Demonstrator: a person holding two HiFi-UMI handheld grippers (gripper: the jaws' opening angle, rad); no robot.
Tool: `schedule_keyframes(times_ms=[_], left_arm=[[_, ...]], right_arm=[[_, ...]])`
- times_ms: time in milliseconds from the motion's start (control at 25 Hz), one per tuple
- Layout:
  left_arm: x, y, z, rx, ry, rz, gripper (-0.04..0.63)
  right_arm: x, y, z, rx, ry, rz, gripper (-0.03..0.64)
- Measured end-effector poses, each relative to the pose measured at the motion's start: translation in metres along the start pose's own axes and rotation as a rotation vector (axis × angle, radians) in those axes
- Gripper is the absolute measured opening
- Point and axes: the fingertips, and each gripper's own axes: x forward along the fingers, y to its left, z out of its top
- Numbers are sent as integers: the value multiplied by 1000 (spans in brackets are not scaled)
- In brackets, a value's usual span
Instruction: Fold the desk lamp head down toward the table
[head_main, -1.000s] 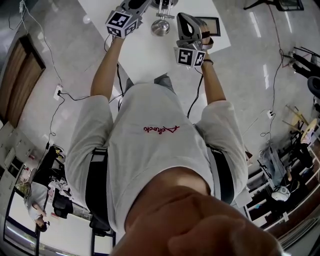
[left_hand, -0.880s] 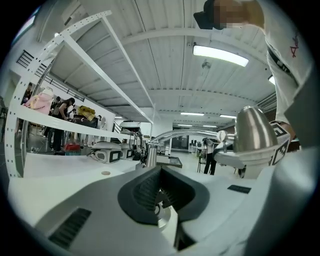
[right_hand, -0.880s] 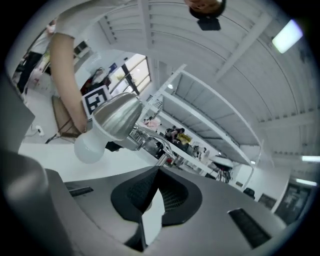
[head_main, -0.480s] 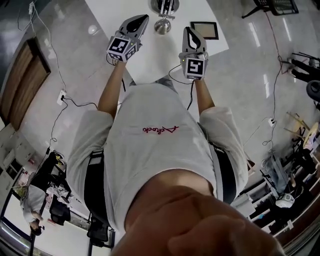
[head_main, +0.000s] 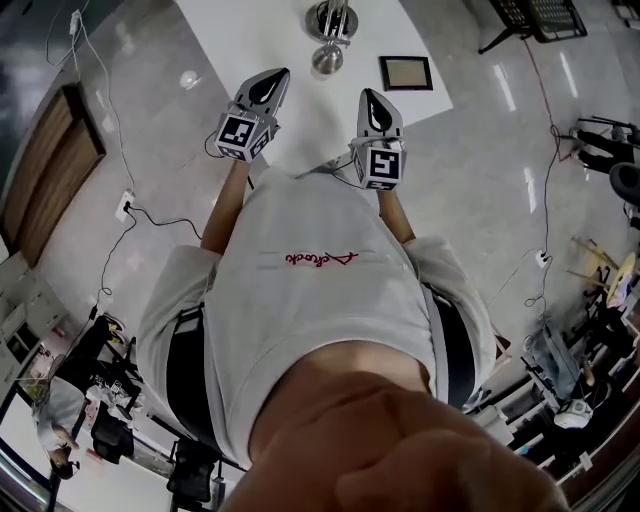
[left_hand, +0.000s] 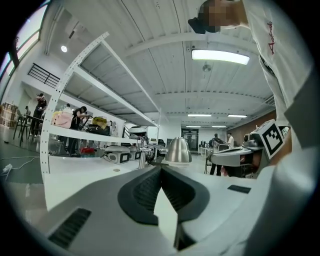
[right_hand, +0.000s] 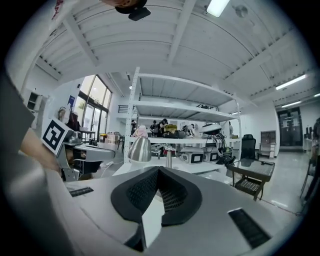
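Observation:
The desk lamp stands at the far side of the white table (head_main: 250, 40). Its silvery bell-shaped head (head_main: 326, 58) hangs low in front of its round base (head_main: 331, 18). In the left gripper view the lamp head (left_hand: 177, 150) shows just beyond the jaws, and in the right gripper view the lamp head (right_hand: 140, 149) hangs beside its upright post (right_hand: 168, 158). My left gripper (head_main: 272, 84) and right gripper (head_main: 373, 100) hover side by side near the table's front edge, short of the lamp. Both are shut with nothing held, as seen at the left gripper (left_hand: 160, 169) and right gripper (right_hand: 158, 170).
A dark framed panel (head_main: 406, 72) lies on the table to the right of the lamp. Cables (head_main: 150, 195) trail over the shiny floor at the left. A white shelf rack (right_hand: 180, 112) with devices stands behind the table. A small black side table (right_hand: 252, 175) is at the right.
Both grippers have drawn back from the lamp toward the person and the table's front edge. The right gripper has rolled back to level.

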Motion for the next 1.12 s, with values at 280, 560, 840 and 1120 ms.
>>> schedule_keyframes(times_ms=[280, 560, 840, 1120], left_arm=[[8, 1, 8, 14, -16, 1, 28], [13, 1, 6, 11, -10, -4, 28], [14, 1, 3, 19, -3, 1, 28], [15, -1, 1, 14, -1, -3, 28]], right_arm=[[7, -8, -3, 5, 13, -16, 18], [10, -11, -3, 0, 13, -32, 18], [10, -9, -4, -11, 15, -28, 18], [12, -7, -3, -16, 9, -21, 18]])
